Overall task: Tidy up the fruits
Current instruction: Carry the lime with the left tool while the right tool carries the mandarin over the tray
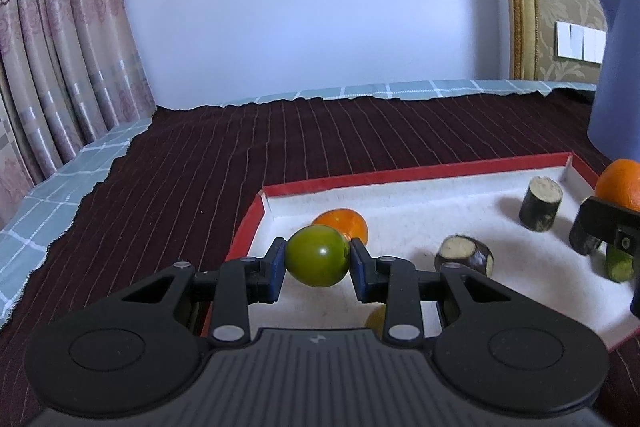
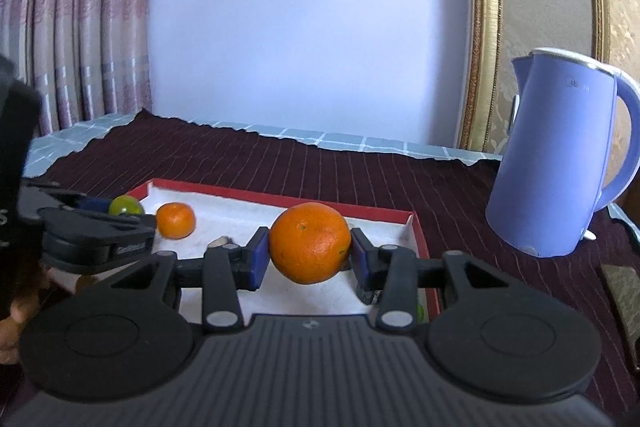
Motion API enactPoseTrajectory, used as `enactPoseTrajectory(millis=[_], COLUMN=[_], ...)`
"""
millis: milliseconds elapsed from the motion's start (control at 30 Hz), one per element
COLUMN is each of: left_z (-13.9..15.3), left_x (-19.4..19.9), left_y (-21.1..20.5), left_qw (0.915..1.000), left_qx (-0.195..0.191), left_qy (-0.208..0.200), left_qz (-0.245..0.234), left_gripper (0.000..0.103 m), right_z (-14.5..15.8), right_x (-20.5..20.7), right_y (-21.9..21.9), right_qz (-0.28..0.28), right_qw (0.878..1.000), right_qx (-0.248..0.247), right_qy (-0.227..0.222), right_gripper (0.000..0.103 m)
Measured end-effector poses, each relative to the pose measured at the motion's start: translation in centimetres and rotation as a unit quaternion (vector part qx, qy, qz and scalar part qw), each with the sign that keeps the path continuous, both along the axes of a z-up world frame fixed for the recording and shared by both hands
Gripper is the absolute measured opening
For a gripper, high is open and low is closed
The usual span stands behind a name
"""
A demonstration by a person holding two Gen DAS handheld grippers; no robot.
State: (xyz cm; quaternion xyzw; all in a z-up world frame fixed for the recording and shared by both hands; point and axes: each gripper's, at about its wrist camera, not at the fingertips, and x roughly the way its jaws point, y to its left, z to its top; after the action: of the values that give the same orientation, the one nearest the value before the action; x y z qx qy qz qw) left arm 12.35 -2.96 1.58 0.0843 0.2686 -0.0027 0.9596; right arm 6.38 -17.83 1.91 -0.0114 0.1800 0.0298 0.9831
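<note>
My left gripper (image 1: 318, 259) is shut on a green round fruit (image 1: 318, 255) and holds it above the near left part of a red-rimmed white tray (image 1: 360, 183). My right gripper (image 2: 310, 253) is shut on a large orange (image 2: 310, 242) above the same tray (image 2: 416, 227); that orange also shows at the right edge of the left wrist view (image 1: 620, 183). A small orange (image 1: 344, 221) lies in the tray's far left corner, also seen in the right wrist view (image 2: 175, 219). The green fruit shows in the right wrist view (image 2: 125, 205).
Dark sugarcane pieces (image 1: 540, 203) and a peeled dark chunk (image 1: 464, 253) lie in the tray, with a green piece (image 1: 618, 265) at its right. A blue kettle (image 2: 560, 155) stands right of the tray on the dark striped cloth (image 1: 240, 155). Curtains hang at left.
</note>
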Motion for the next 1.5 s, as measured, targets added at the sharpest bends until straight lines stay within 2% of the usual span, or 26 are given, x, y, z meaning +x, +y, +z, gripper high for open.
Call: enactPoseTrajectory(millis=[333, 967, 1500], left_z=[-0.3, -0.7, -1.1], left_x=[1.7, 3.8, 3.9], left_y=[-0.3, -0.6, -1.0], left_qw=[0.9999, 0.9998, 0.9996], left_qx=[0.001, 0.003, 0.015], left_qy=[-0.012, -0.018, -0.022], left_qz=[0.005, 0.002, -0.002], left_gripper=[0.032, 0.033, 0.033], right_z=[-2.0, -1.5, -2.4], right_x=[2.8, 6.3, 6.4], right_y=[-1.5, -0.5, -0.6], right_qz=[-0.024, -0.025, -0.029], right_qw=[0.999, 1.000, 0.999], right_qx=[0.031, 0.011, 0.014], right_qy=[0.017, 0.002, 0.013], right_gripper=[0.039, 0.039, 0.039])
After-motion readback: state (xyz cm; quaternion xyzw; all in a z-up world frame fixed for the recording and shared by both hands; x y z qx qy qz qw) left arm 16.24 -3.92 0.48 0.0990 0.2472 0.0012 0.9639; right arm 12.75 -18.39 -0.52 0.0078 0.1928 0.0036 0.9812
